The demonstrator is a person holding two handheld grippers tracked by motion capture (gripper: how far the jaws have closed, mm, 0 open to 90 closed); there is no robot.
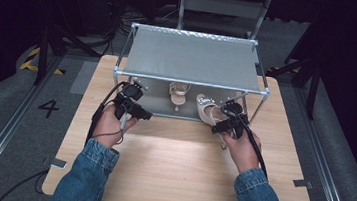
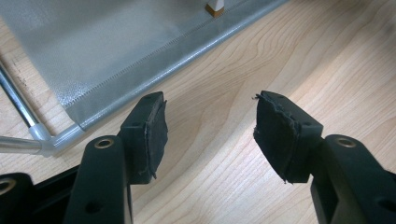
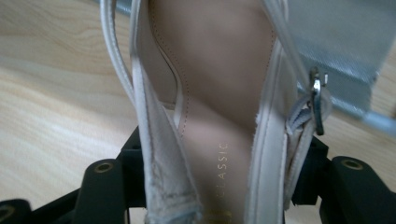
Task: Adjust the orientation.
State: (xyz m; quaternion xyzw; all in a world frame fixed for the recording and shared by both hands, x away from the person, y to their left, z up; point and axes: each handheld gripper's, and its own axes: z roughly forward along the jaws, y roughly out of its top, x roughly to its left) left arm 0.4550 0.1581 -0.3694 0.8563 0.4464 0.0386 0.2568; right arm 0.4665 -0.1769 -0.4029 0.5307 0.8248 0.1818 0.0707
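- On the left, you are holding the left gripper (image 1: 132,91) just outside the near-left corner of the grey-shelved, metal-tube shoe rack (image 1: 188,84); its jaws are standing apart with nothing between them, over bare light wooden table (image 1: 179,166), as the left gripper view is showing.
- In the middle, one cream high-heeled sandal (image 1: 179,93) is already sitting on the rack's lower grey shelf, toe pointing far, heel towards you. That half of the job is looking done.
- On the right, you are gripping the second cream high-heeled slingback sandal (image 1: 209,111) in the right gripper (image 1: 229,111); its black jaws are clamping the heel end from both sides. This sandal is sitting at the near-right edge of the lower shelf, just right of the first and apart from it.
- What is remaining, I judge: you are needing to seat this second sandal beside its mate and let go.
- Writing: gold letters reading "CLASSIC" are showing on the held sandal's insole in the right gripper view; a black "4" (image 1: 48,107) is marking the grey floor left of the table.
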